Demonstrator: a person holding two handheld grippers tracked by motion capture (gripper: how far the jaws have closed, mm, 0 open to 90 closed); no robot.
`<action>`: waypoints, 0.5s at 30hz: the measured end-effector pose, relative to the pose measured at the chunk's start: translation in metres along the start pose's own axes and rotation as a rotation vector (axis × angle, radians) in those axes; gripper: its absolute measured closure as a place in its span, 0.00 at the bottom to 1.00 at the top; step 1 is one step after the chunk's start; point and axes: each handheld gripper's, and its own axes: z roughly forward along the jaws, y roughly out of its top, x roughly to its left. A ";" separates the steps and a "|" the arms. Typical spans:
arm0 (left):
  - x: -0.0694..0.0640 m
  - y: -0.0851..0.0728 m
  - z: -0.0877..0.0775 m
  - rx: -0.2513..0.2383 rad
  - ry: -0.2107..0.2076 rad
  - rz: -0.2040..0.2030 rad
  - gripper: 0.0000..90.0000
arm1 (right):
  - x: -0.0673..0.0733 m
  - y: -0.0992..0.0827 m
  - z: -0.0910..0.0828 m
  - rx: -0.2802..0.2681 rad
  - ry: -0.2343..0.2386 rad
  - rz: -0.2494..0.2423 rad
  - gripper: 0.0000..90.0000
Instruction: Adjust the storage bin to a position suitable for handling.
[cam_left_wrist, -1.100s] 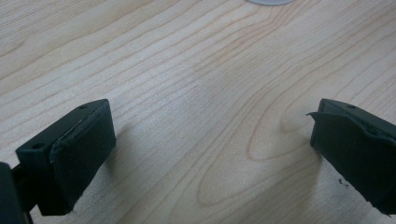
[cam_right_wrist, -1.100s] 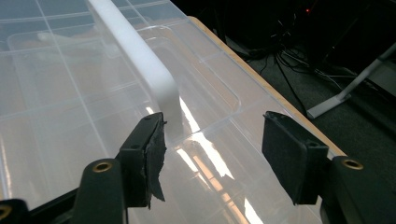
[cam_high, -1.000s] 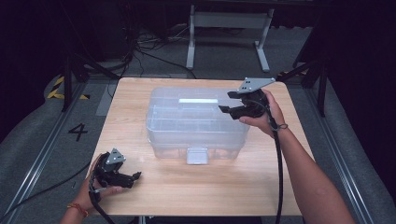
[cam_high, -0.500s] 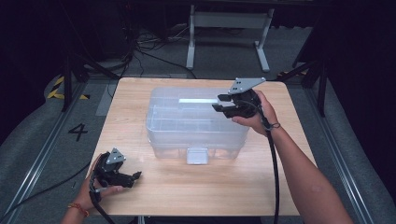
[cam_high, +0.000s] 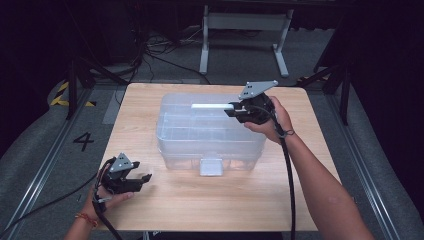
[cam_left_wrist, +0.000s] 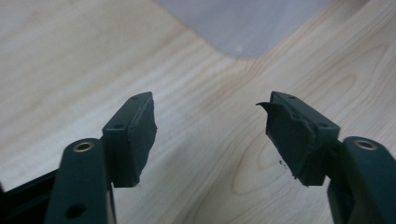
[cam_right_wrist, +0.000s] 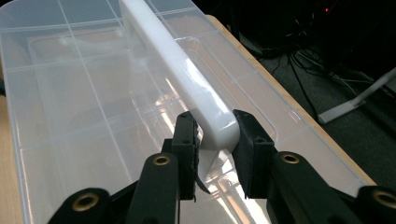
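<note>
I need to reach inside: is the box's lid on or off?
On. The lid sits flat over the box, with the right gripper at its white handle.

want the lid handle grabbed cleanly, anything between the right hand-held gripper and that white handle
Nothing visible: the right hand-held gripper already has the white handle of the clear box between its pads, which have just been closing on it.
</note>
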 end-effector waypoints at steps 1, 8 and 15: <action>0.000 0.004 -0.004 -0.015 -0.006 0.001 0.41 | 0.000 0.001 0.000 0.006 0.001 0.001 0.80; -0.005 0.032 -0.018 -0.107 -0.019 0.042 0.53 | -0.001 0.009 0.000 0.059 -0.013 -0.010 0.80; -0.006 0.047 -0.018 -0.132 -0.035 0.047 0.68 | -0.006 0.017 0.001 0.071 -0.032 0.013 0.80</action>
